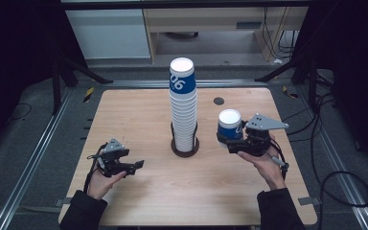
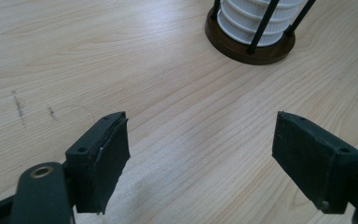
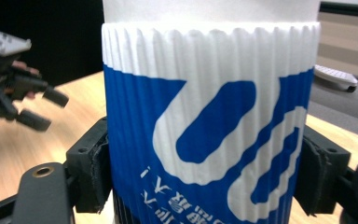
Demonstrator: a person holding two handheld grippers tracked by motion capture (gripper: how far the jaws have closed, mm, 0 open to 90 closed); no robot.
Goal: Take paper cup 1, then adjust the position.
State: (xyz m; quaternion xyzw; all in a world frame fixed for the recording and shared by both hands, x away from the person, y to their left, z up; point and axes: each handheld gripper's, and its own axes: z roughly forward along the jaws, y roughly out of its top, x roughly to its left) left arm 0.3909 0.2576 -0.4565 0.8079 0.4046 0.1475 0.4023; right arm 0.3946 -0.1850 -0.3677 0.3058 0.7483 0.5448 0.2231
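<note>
Cup in blue and white is sitting upright between the fingers of the right gripper, off to the right of the tall stack, above the right half of the counter. In the right gripper view the ribbed paper wall of that cup is standing close to the lens, blue band with white lettering below, white band above, and both black pads are pressing against its sides, one fingertip on the left and the other on the right. The person's right hand is wrapping the gripper body from below, with the grey three-cornered plate riding on top.

Just beside it, at the counter's middle, the stack of cups is rising out of a dark round holder with thin black uprights.

Farther left, the left gripper is hanging low over the wood, well apart from the stack, in the person's left hand. In the left gripper view its fingers are standing wide, holding nothing, with bare wood grain between them and the holder's base showing ahead at the top.
</note>
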